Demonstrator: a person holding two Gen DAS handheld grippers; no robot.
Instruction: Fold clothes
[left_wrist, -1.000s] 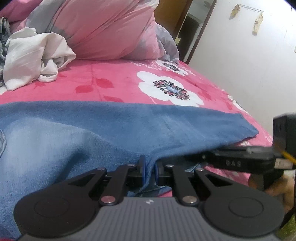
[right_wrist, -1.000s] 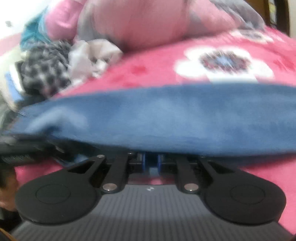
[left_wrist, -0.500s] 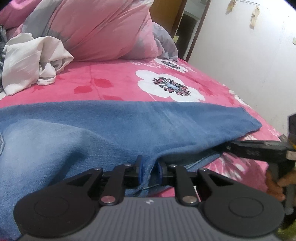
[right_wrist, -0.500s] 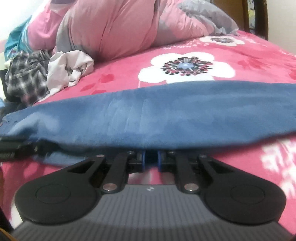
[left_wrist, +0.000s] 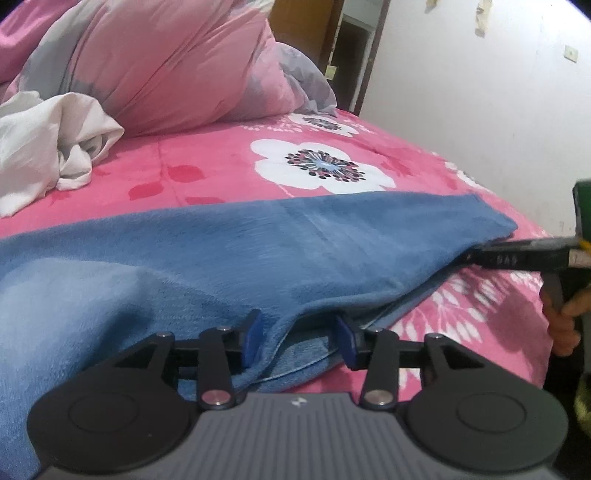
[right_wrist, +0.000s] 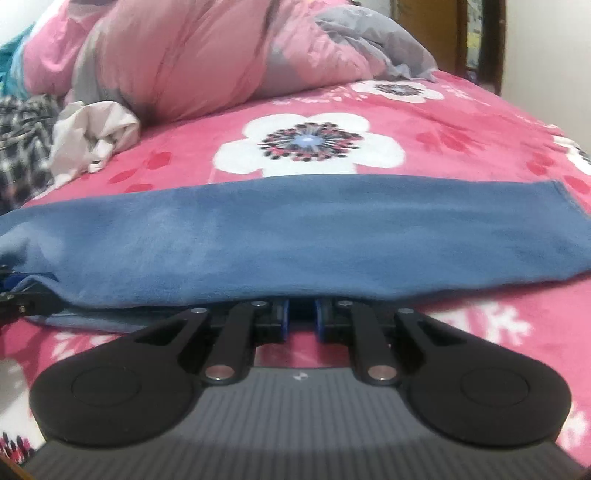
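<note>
left tool (left_wrist: 300, 341) jaws just opened | jeans (left_wrist: 258, 251) fold slack between

jeans (left_wrist: 258, 251): blue denim cloth, soft and matt, faded paler toward one end
bedspread (left_wrist: 207, 173): pink fleecy cloth, plush, printed with white flowers
pillow (left_wrist: 166, 62): smooth pink and grey cloth, creased
white garment (left_wrist: 48, 144): thin, crumpled cloth
left gripper (left_wrist: 297, 338): matt black plastic, blue pads, shiny metal pins
wall (left_wrist: 461, 92): matt white paint
</note>
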